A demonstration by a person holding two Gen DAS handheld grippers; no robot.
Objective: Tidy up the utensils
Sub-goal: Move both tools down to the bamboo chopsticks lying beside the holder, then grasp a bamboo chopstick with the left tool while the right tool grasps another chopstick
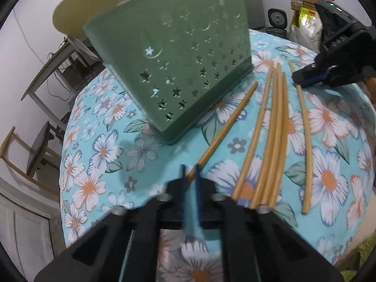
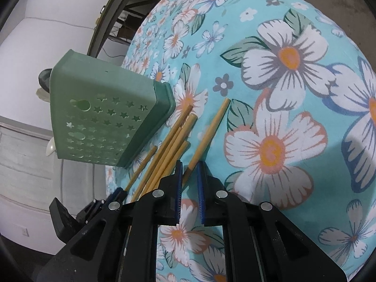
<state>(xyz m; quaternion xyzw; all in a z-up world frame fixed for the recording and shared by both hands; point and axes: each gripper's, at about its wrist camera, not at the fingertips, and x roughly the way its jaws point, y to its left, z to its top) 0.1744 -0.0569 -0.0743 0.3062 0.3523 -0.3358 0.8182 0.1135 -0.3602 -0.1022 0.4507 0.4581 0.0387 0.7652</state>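
Observation:
A green utensil holder (image 1: 174, 70) with star-shaped holes stands on the flowered tablecloth (image 1: 98, 159); it also shows in the right wrist view (image 2: 98, 117). Several wooden chopsticks (image 1: 275, 141) lie side by side to its right. My left gripper (image 1: 190, 171) is narrowed around the near end of one separate chopstick (image 1: 230, 122) that lies by the holder. My right gripper (image 2: 189, 171) has its pads on either side of the tip of another lone chopstick (image 2: 209, 134), with a small gap. The right gripper also shows in the left wrist view (image 1: 303, 75).
The tablecloth covers a round table whose edge curves close on the left (image 1: 68, 141). A chair (image 1: 35, 155) and a desk (image 1: 54, 70) stand beyond it. Bags and a small speaker (image 1: 278, 21) sit at the far right.

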